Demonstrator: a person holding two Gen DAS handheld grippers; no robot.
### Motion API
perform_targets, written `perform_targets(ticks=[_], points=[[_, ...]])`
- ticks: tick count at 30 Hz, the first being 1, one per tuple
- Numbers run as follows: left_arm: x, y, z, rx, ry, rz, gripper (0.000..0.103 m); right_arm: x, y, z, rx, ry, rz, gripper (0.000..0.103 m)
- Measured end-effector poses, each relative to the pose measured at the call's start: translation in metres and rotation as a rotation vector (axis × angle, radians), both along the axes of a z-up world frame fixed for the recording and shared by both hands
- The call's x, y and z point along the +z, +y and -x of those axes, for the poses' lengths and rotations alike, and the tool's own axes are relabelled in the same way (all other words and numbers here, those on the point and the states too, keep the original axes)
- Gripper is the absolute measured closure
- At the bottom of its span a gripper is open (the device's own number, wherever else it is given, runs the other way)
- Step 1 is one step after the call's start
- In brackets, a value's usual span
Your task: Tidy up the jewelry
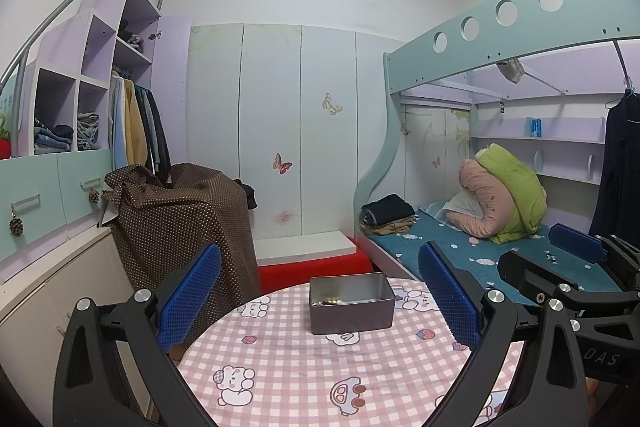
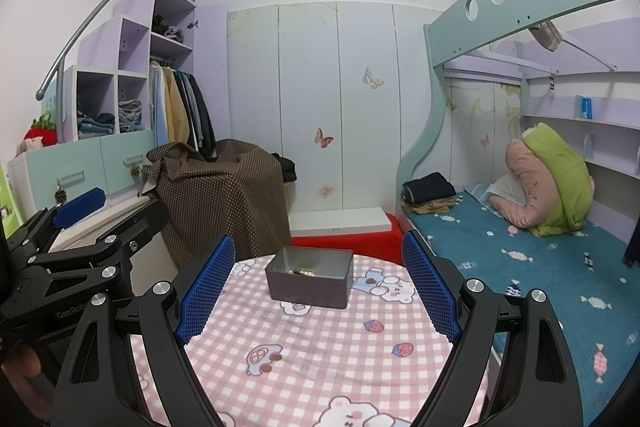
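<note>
Bedroom with wardrobe (image 1: 296, 131), bunk bed (image 1: 500, 251) and shelving (image 1: 92, 75) is forming the background; a round table (image 1: 288, 367) under a pink checked cloth with cartoon bears and cars is standing in front. Item one: grey metal tin (image 1: 350, 305), lidless, is sitting upright near the far edge of the table, roughly central. Item two: beads (image 1: 330, 302), dark red and pale, are lying inside the tin against its near-left wall; whether they are strung together cannot be told. Item three: left gripper (image 1: 320, 297), black frame with blue ribbed pads (image 1: 192, 297), is hovering over the near side of the table, jaws standing wide apart, gripping nothing and touching nothing; the tin is showing between its pads but well ahead of them. Item four: right gripper (image 2: 318, 291), same build, is hovering just beside the left one, jaws likewise spread wide and empty, pads (image 2: 208, 291) clear of tin and cloth. Each gripper is appearing at the edge of the other's view, side by side and apart. Folded clothes (image 1: 386, 213) and rolled bedding (image 1: 504, 195) are lying on the lower bunk; a brown dotted cover (image 1: 180, 219) is draping something left of the table.
</note>
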State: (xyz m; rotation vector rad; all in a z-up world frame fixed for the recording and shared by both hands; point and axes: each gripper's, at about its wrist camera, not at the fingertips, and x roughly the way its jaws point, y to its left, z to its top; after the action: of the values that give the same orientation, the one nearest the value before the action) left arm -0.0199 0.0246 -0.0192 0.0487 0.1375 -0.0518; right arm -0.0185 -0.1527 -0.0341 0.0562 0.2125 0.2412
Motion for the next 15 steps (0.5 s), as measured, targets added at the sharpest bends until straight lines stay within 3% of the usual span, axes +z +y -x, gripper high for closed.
perform_targets(ticks=[15], points=[[0.0004,-0.0003,0.0000,-0.002,0.001,-0.003,0.007,-0.0006,-0.0003,-0.0003,0.000,0.001,-0.001,0.020]])
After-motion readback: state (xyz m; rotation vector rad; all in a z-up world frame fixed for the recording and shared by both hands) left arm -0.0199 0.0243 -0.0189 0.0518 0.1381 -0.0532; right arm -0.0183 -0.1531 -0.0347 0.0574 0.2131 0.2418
